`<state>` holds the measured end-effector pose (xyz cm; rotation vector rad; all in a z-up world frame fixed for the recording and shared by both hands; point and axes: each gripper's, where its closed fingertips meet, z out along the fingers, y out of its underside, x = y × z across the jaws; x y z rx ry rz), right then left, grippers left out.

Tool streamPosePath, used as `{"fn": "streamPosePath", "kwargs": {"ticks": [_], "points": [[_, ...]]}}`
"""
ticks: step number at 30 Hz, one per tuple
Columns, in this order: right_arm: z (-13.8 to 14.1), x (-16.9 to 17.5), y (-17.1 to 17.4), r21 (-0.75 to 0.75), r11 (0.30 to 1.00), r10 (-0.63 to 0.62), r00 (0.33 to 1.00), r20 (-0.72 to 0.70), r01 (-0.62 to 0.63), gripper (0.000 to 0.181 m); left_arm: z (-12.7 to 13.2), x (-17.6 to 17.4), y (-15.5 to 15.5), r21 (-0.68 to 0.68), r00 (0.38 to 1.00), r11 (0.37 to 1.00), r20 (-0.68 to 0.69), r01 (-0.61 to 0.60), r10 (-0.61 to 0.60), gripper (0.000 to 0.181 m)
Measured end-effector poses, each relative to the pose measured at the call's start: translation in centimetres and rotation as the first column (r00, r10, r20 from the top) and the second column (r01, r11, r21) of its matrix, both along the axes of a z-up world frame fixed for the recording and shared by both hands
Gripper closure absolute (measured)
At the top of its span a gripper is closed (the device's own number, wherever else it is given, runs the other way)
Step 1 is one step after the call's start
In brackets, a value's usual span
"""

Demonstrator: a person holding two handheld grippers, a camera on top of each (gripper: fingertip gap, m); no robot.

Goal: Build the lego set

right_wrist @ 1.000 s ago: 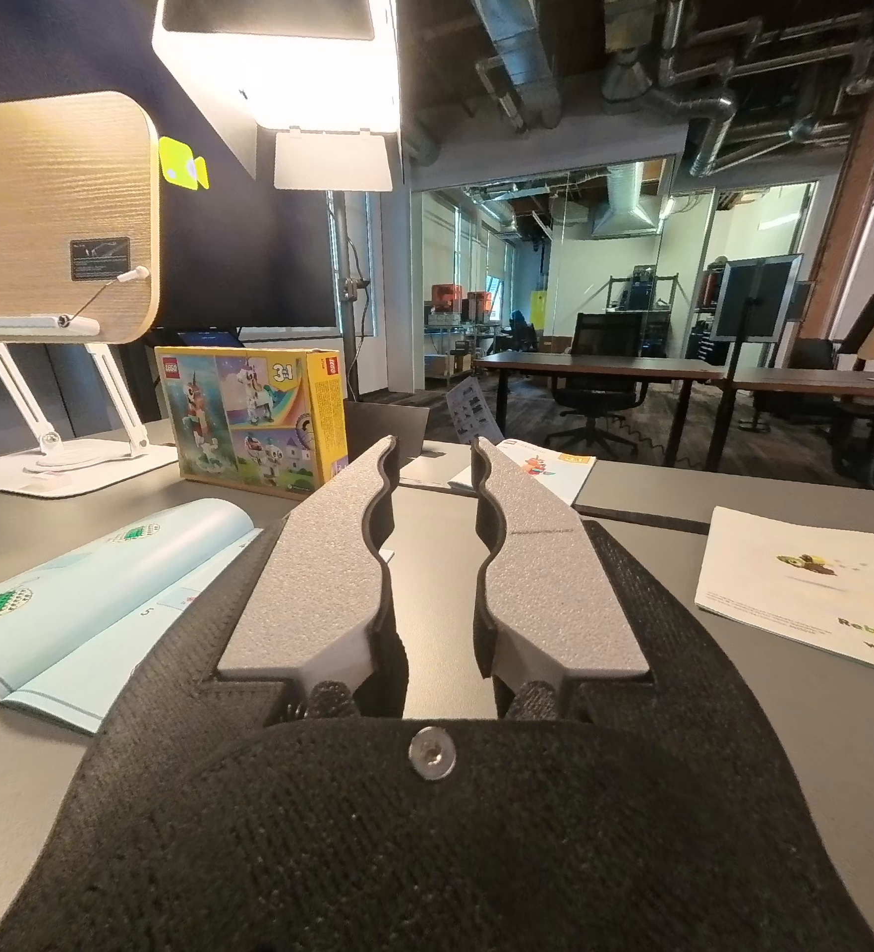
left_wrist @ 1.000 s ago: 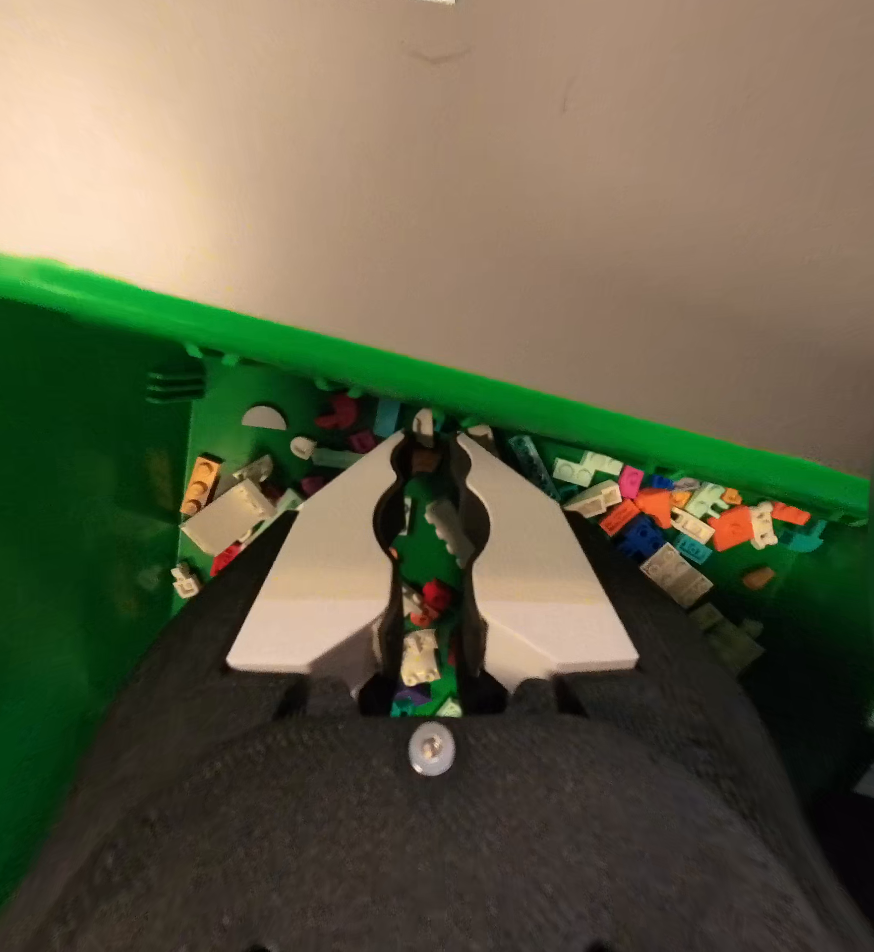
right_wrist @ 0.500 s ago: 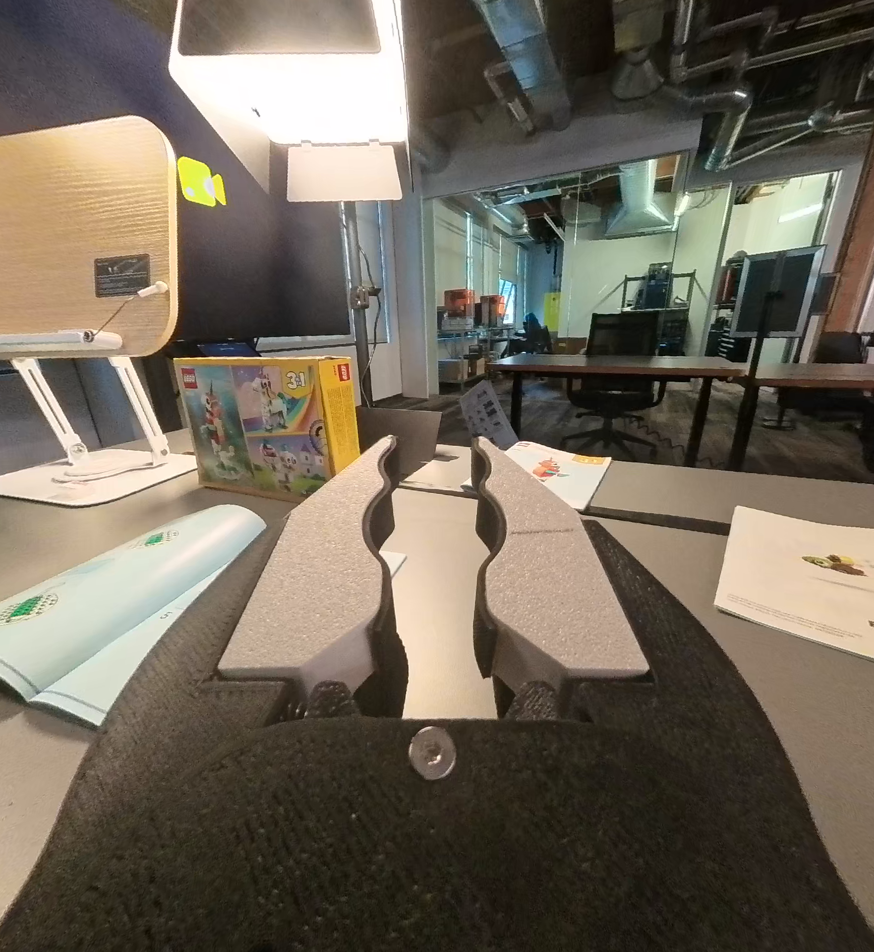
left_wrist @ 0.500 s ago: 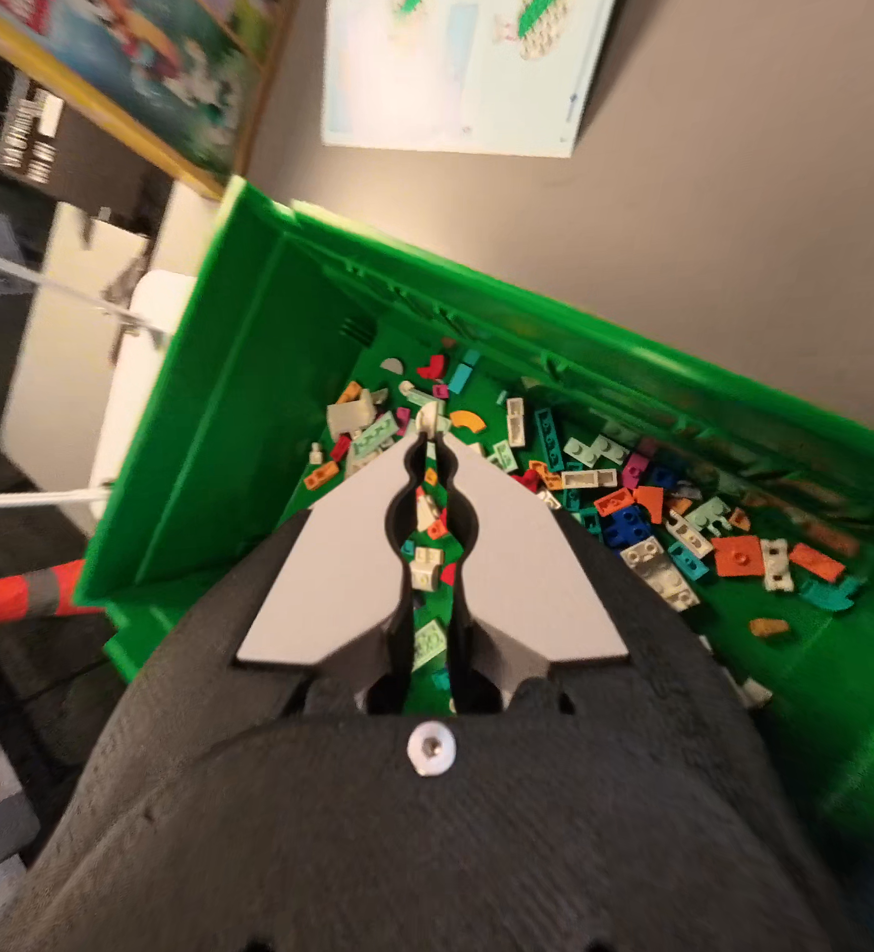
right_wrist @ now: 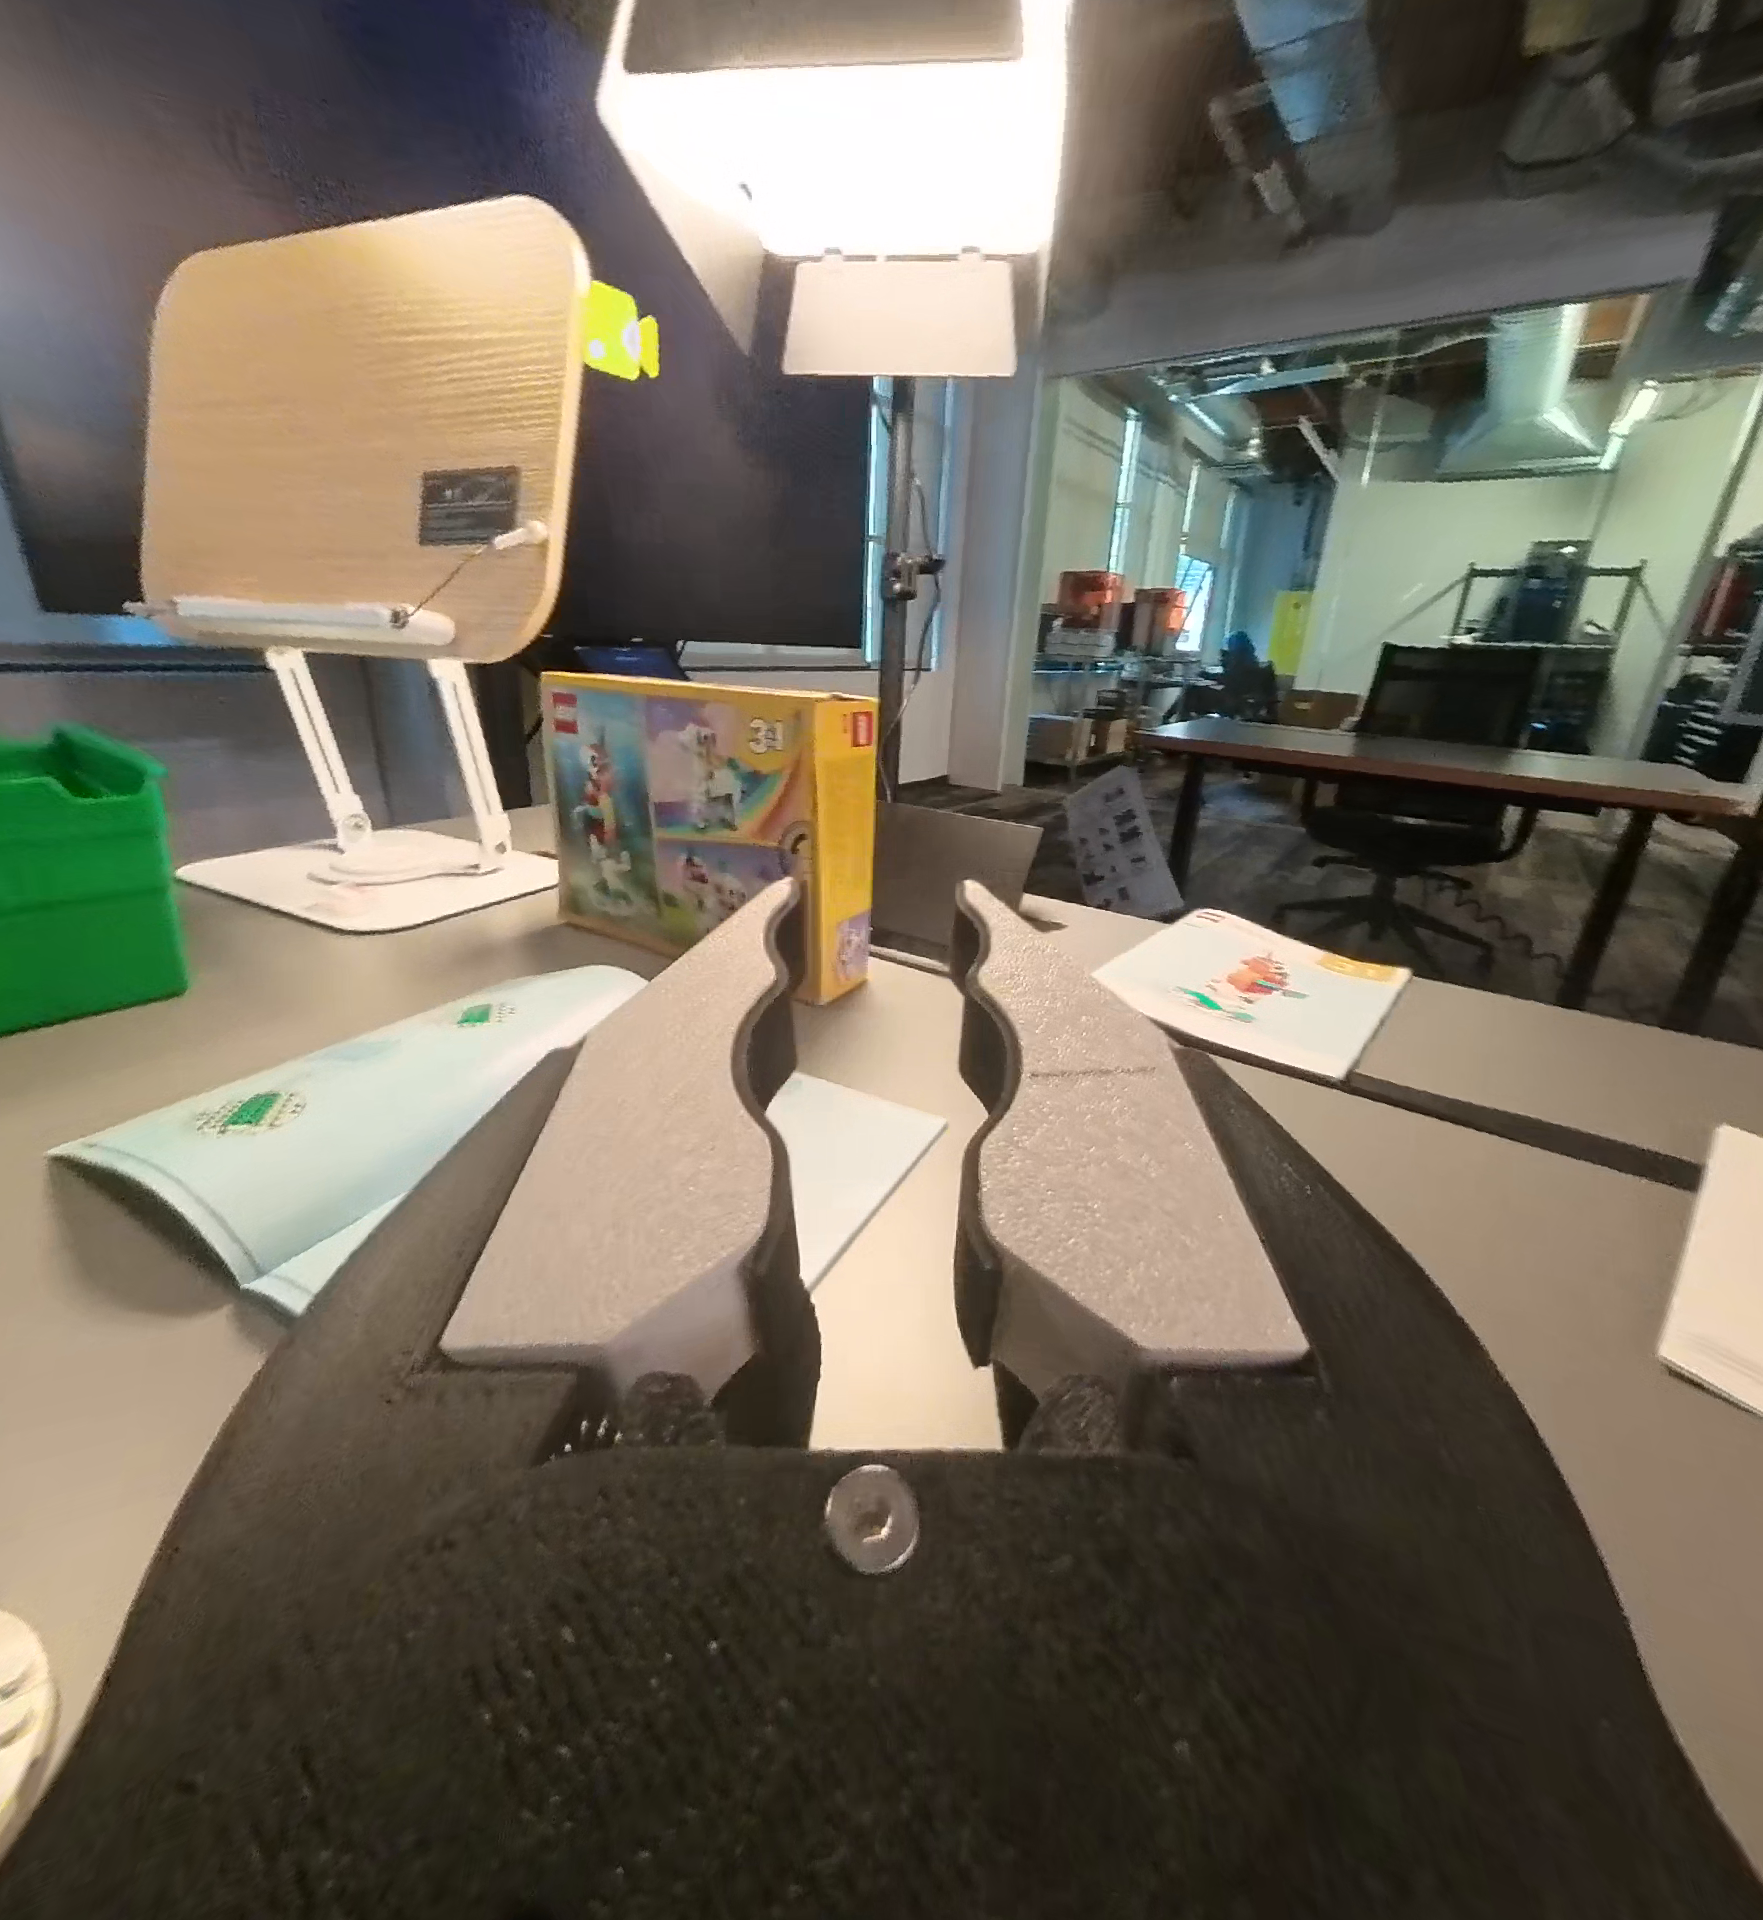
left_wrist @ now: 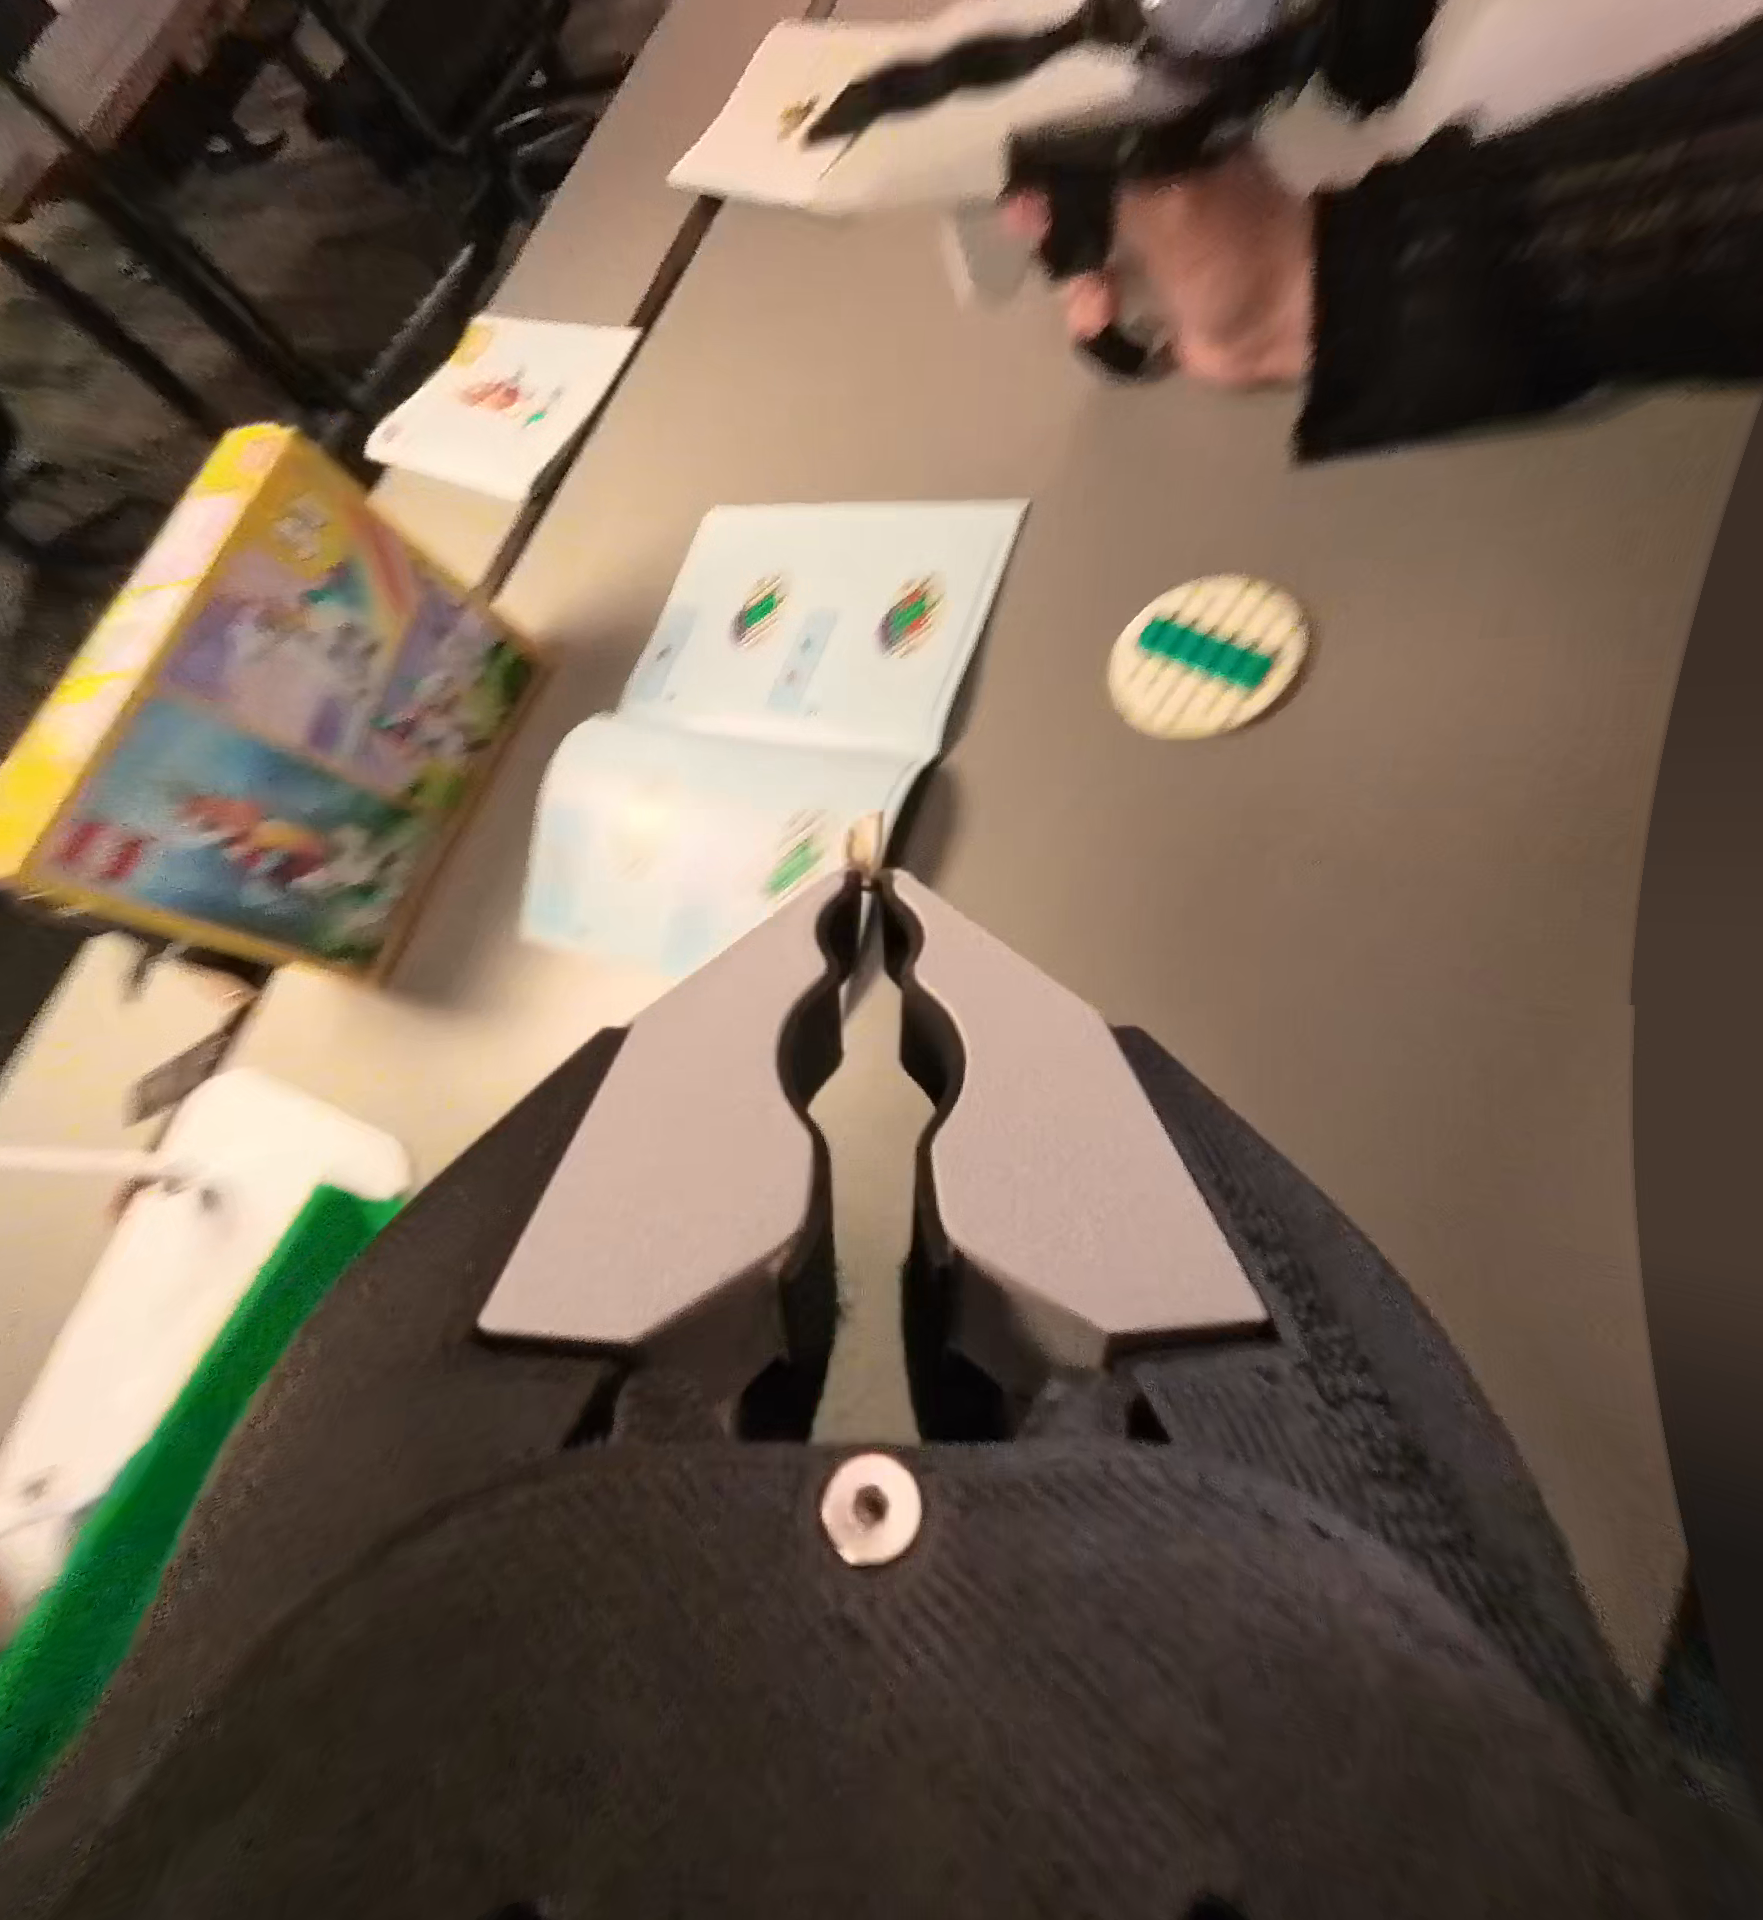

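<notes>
Green bin [right_wrist: 35,883]: contents hidden from me behind its wall. My left gripper [left_wrist: 869,878]: tips pinching a small pale Lego piece [left_wrist: 864,844] above the open instruction booklet [left_wrist: 752,727]. My right gripper [right_wrist: 875,904]: parted, holding nothing.

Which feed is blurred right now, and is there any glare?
Left wrist view: motion-smeared, the box and the right gripper streaked, the left gripper sharp. Right wrist view: mostly crisp, but the lamp panel is blown out white.
</notes>
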<state>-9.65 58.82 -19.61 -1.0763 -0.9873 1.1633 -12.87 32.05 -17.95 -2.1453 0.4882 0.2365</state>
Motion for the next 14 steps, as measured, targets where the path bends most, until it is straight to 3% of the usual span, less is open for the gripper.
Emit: {"fn": "streamPosePath", "kwargs": {"ticks": [4,9,12,14], "points": [[0.0,-0.3,-1.1,0.022,0.998,0.052,0.999,0.005,-0.052,0.156,-3.0,4.4,3.9,0.071,0.988,0.997,0.152,-0.023,0.012,0.179],[-0.1,-0.4,-3.7,0.041,0.983,0.18,0.983,0.022,-0.181,0.155,-5.9,5.2,8.0,0.16,0.963,0.985,0.27,-0.064,0.019,0.179],[0.2,0.2,-6.6,0.063,0.941,0.332,0.943,0.013,-0.332,0.153,-5.9,4.8,10.1,0.242,0.936,0.966,0.352,-0.086,-0.005,0.179],[0.4,0.8,-8.7,0.067,0.89,0.451,0.893,0.002,-0.45,0.153,-5.3,5.3,10.6,0.285,0.887,0.956,0.457,-0.071,-0.071,0.179]]}}
